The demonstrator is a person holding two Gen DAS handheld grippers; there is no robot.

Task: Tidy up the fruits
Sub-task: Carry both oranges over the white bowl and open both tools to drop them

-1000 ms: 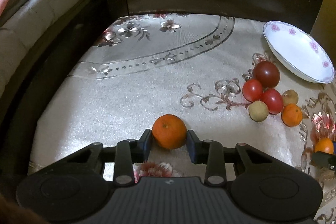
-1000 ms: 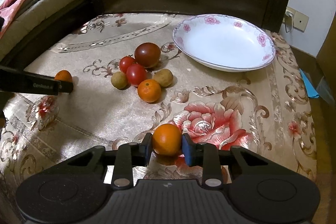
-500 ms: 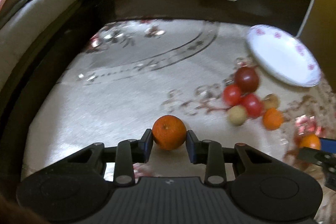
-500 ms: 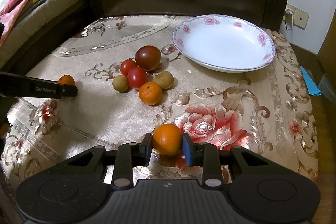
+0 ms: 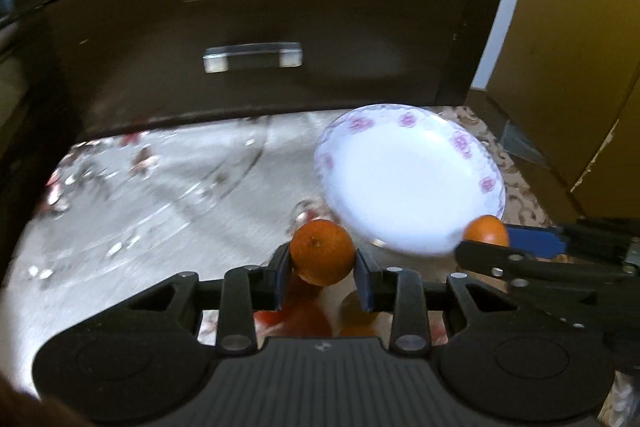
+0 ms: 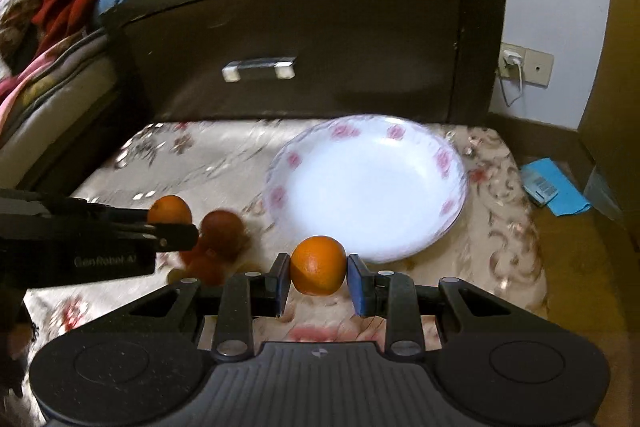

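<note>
Near the plate [image 6: 372, 187], each hand-held gripper [image 5: 322, 273] [image 6: 318, 279] pinches 1 orange [image 5: 322, 258] [image 6: 318, 265].

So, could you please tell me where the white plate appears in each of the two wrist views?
Left wrist view: the plate sits right of centre, just beyond the orange in the left tool.
Right wrist view: the plate sits at centre, slightly right, just beyond the orange in the right tool.
Shared landmark: the drawer handle, above and left of the plate in both.

pale lettering "genrobot ai" on the left tongs [image 6: 172, 223], last letters blurred
</note>
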